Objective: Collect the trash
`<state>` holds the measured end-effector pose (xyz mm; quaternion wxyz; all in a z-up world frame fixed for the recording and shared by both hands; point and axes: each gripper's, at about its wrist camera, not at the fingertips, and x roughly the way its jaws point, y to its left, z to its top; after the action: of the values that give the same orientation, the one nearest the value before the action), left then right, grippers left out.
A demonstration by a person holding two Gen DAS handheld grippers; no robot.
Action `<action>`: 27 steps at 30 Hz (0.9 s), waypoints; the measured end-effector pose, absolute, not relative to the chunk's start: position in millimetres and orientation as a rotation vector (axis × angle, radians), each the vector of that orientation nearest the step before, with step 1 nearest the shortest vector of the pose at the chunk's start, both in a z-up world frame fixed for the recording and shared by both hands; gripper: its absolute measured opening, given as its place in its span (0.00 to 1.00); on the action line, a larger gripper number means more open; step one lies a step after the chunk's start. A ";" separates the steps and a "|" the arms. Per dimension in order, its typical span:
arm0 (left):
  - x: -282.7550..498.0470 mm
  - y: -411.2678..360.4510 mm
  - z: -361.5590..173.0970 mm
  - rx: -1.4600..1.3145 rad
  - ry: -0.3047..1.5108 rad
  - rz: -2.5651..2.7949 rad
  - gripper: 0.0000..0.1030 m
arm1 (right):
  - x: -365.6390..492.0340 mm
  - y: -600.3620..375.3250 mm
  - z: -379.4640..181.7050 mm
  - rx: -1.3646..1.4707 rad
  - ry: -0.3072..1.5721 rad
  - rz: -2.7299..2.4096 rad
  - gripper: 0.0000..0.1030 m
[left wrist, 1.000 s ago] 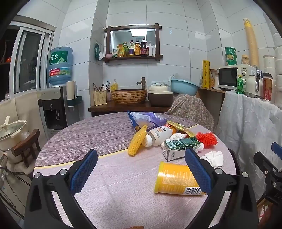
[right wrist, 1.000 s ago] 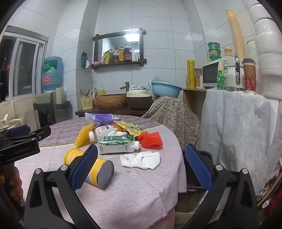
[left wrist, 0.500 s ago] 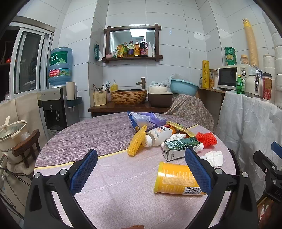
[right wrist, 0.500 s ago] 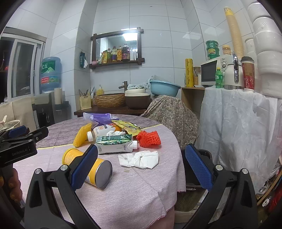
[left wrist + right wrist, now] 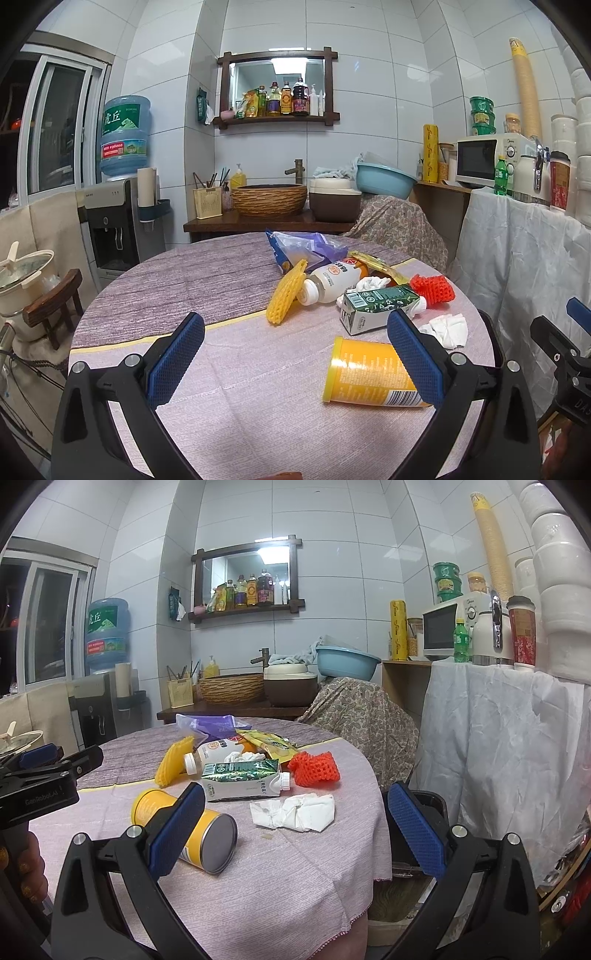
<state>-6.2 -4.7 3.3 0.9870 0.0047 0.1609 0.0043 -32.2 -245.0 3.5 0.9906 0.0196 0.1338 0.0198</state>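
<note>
Trash lies on a round table [image 5: 221, 387]: a yellow can [image 5: 369, 373] [image 5: 173, 823] on its side, a green carton [image 5: 376, 304] [image 5: 243, 779], a white bottle [image 5: 332, 278], crumpled tissue [image 5: 447, 328] [image 5: 295, 812], yellow foam net [image 5: 286, 293] [image 5: 173, 762], red foam net [image 5: 432, 290] [image 5: 314, 768], and snack bags [image 5: 306, 247]. My left gripper [image 5: 295, 358] hangs open above the near table, empty. My right gripper [image 5: 295, 827] is open too, near the table's right edge, empty. A dark bin [image 5: 421, 834] stands below that edge.
A cloth-covered chair [image 5: 362, 720] stands behind the table. At the right, a white-draped counter [image 5: 517, 738] carries a microwave [image 5: 443, 631] and cups. A wooden sink shelf [image 5: 273, 221] lines the back wall, with a water dispenser [image 5: 118, 214] and a stool [image 5: 51, 306] at the left.
Both grippers have barely shifted; the right view has drifted slightly up and closer. Nothing on the table has moved.
</note>
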 end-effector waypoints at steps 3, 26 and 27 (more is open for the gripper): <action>-6.5 -6.4 1.6 0.008 0.324 0.007 0.95 | -31.5 -245.9 1.8 0.040 0.269 0.041 0.95; -0.2 -7.1 -4.2 0.013 0.345 0.003 0.95 | -27.7 -241.3 -4.3 0.023 0.301 0.092 0.95; 0.0 -7.4 -4.9 0.014 0.345 0.003 0.95 | -27.9 -240.8 -4.2 0.020 0.300 0.093 0.95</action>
<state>0.0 -7.4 -4.9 0.9851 0.0068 0.1718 0.0017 -27.9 -240.8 -4.2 0.9877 0.0100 0.1493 0.0462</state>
